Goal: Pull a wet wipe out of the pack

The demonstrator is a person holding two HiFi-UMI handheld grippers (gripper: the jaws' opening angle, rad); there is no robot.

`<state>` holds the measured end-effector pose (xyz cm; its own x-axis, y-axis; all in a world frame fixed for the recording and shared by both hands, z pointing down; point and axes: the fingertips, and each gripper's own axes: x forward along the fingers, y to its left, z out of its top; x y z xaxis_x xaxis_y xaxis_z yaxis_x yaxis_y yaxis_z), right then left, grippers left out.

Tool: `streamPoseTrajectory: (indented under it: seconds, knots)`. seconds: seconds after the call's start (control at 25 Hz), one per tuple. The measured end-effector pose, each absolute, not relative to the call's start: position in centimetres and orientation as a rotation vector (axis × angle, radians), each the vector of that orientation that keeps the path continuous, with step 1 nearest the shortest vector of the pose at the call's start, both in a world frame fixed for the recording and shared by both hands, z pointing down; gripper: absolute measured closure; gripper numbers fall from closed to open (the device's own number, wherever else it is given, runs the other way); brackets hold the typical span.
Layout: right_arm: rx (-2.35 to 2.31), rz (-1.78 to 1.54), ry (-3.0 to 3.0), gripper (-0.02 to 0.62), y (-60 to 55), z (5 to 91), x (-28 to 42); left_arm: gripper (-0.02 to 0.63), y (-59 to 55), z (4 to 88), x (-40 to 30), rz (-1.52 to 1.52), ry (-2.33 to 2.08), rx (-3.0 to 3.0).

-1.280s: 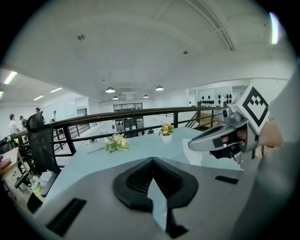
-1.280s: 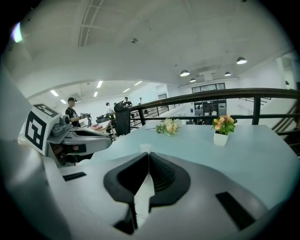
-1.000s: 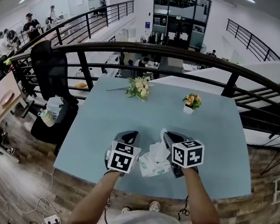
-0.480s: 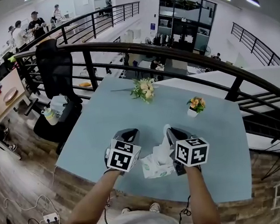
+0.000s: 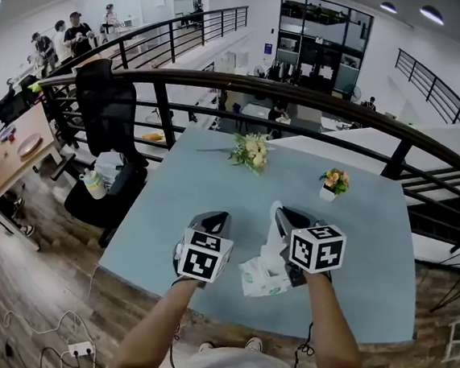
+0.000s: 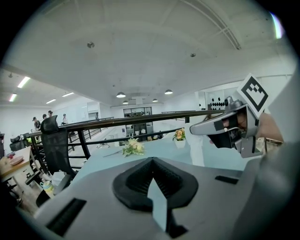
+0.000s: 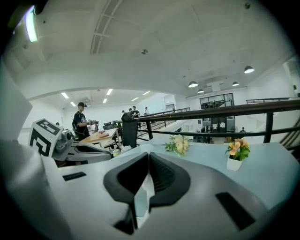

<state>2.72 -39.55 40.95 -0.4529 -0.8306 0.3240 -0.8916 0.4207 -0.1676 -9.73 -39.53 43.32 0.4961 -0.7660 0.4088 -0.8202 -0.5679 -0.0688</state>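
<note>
– Jaws first: how do they stand?

– On the right gripper [image 5: 284, 214] they are pressed together on the wet wipe [image 6: 197, 151], which hangs from their tips as a white strip. On the left gripper [image 5: 208, 220] they are together too, with nothing I can make out between them.

– And the pack?

– The pack [image 5: 262, 279] sits low between the two grippers, close under the right one, over the near part of the tabletop [image 5: 213, 181]. The wipe runs from its opening up to the right jaws. From above I cannot tell whether the pack rests on the tabletop or hangs from the wipe. The left gripper is beside it, not on it.

– So how would you finish the pull cleanly?

– I'd judge the pack wants pinning. Bring the left gripper down onto its end, clear of the opening, so it cannot ride up. Then draw the wipe up and away in one even line, without loosening the grip. A jerk could tear the sheet or drag the next one out with it.

– What's the count?

– Two grippers, one pack and one wipe on its way out. Farther along the tabletop there is one small pot of flowers [image 5: 334, 182] and one loose bouquet [image 5: 250, 150]. One black chair [image 5: 108, 110] stands beside the tabletop.
</note>
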Motion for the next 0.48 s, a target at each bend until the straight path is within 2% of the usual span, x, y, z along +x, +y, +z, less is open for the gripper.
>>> streamPoseTrajectory:
  seconds: [0.48]
  knots:
    - [1.363,0.453,-2.568,0.584,-40.8,40.8,-3.0,0.612,-39.6,43.5,-14.6,0.577,-1.518,2.500]
